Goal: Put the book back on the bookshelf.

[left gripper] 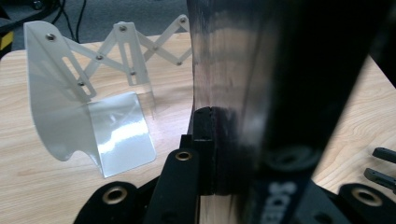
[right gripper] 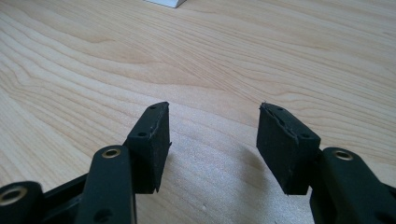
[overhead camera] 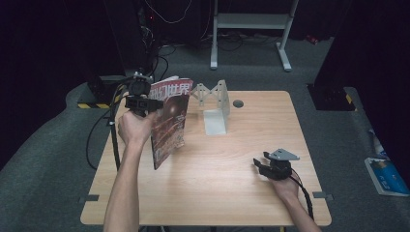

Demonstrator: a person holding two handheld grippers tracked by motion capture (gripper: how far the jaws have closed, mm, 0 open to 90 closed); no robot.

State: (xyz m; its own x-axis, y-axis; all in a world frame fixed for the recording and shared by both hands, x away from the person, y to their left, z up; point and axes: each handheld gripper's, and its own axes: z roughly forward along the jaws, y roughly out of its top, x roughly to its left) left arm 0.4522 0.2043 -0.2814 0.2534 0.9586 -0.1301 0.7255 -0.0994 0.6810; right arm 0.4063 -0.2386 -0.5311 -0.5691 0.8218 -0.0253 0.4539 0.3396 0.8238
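Magazine (overhead camera: 169,121) hangs upright above the counter's (overhead camera: 232,193) nine o'clock side, pinched at its spine edge by your left tongs (overhead camera: 147,104), which are clamped on it. One white bookend rack (overhead camera: 215,108) stands just beside it toward twelve o'clock. Keep the magazine vertical and your grip firm as you carry it to the rack, and lower it square against the upright plate. Your right tongs (overhead camera: 263,163) rest at four o'clock, spread wide with nothing between them. Count: one magazine, one rack, two tongs.

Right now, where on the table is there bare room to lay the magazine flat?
Bare wood lies between the magazine and the right gripper, and along the table's near edge. The far middle is crowded by the white bookend.
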